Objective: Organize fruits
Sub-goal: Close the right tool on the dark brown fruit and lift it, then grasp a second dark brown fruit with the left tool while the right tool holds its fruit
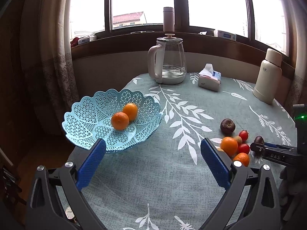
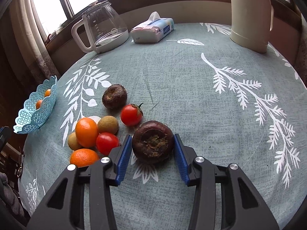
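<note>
Right gripper (image 2: 153, 149) straddles the dark fruit (image 2: 153, 143), pads at both flanks, contact unclear. Looks firm and rounded, so squeeze at its widest girth. Left gripper (image 1: 153, 151) gapes empty; basket (image 1: 90, 113) beyond its left finger.

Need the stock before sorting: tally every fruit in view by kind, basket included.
Oranges: 4, two in the blue basket at and, two on the table at and
Cherry tomatoes: 2
Dark brown fruits: 2
Small tan round fruits: 2
Total: 10
</note>
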### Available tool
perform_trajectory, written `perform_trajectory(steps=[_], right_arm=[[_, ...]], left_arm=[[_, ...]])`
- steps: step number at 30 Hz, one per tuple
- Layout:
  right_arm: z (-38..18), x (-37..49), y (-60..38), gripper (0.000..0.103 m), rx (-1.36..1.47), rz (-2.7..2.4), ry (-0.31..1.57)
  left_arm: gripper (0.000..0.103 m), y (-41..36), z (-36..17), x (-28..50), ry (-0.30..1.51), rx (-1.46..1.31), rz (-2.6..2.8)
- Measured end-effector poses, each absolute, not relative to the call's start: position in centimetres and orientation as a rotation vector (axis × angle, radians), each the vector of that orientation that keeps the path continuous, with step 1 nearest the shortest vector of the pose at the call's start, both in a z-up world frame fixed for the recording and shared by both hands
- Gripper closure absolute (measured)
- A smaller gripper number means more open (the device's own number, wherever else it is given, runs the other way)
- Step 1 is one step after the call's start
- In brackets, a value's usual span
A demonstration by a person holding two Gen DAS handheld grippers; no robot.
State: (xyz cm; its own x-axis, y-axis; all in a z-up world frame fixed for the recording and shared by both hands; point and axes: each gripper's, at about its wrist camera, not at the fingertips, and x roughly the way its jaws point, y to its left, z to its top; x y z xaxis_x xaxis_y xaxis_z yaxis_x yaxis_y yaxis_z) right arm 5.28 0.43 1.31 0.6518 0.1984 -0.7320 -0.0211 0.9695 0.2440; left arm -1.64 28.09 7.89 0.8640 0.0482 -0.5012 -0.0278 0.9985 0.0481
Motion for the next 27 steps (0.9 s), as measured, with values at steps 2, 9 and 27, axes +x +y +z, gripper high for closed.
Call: perform_trajectory(steps=[2, 9, 27], right_arm=[[1.3, 5.1, 0.3, 0.06, 0.231, 0.127, 0.847], [2.3, 4.0, -0.1, 0.06, 0.228, 0.089, 0.775], [2.3, 3.3, -2.9, 0.06, 0.351, 0.059, 0.734]], left_arm=[[0.003, 27.7, 7.9, -1.6, 0.528, 0.045, 0.03], [0.003, 25.6, 7.9, -0.5, 0.55, 0.065, -0.02], [0.003, 18.1, 5.3, 7.3, 0.724, 0.052, -0.215]])
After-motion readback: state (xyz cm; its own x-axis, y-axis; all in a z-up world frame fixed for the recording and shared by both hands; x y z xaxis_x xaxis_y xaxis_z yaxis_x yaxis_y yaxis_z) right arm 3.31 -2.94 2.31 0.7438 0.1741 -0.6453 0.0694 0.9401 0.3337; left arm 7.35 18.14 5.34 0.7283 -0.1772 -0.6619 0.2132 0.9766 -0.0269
